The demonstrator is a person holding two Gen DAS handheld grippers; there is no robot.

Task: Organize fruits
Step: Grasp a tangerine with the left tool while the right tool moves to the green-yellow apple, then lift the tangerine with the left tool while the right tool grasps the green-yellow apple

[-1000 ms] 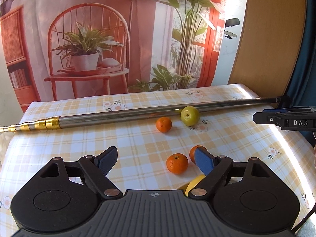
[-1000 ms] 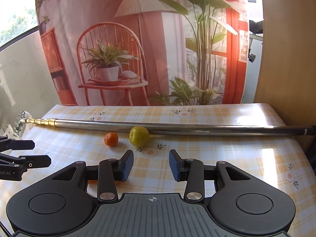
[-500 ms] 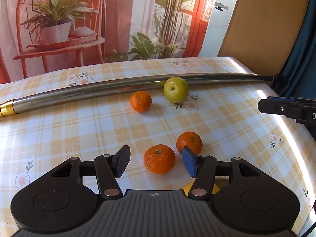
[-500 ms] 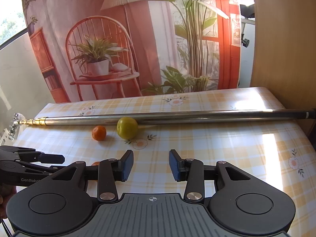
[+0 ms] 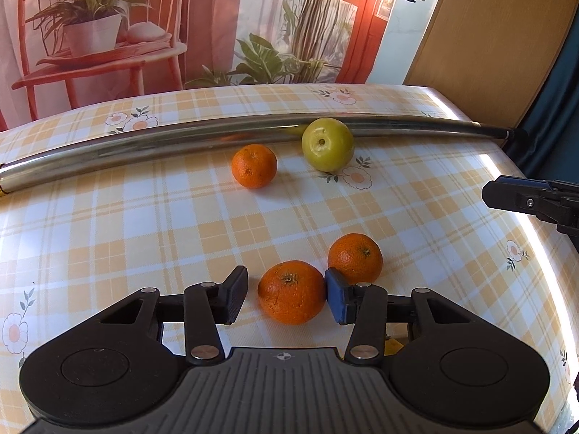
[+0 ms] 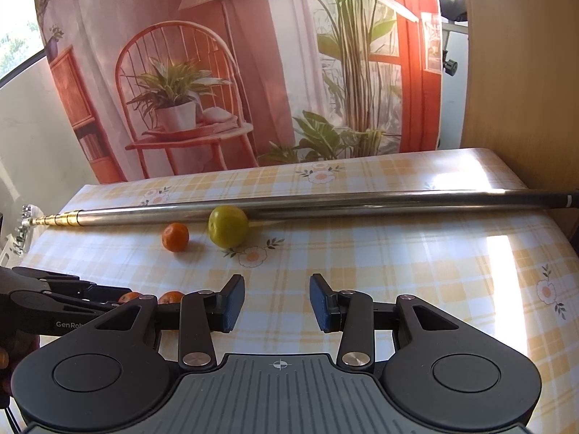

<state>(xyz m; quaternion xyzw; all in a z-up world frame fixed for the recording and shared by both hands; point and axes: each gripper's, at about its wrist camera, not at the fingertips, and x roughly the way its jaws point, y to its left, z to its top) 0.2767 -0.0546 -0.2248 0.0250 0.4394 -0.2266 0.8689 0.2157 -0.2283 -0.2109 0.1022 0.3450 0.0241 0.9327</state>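
Low over the tablecloth (image 5: 144, 217), left tool (image 5: 286, 294) astride near orange (image 5: 291, 292), unclosed.

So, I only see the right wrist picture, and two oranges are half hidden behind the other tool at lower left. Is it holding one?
Observer: Not yet. The left wrist view shows the left fingers open, with the near orange between them.
Operator: Is either finger touching it?
Observer: The blue pad looks pressed against its right side; the other pad stands clear.
Operator: And the other one?
Observer: The second orange sits on the cloth just behind that blue pad, outside the fingers.
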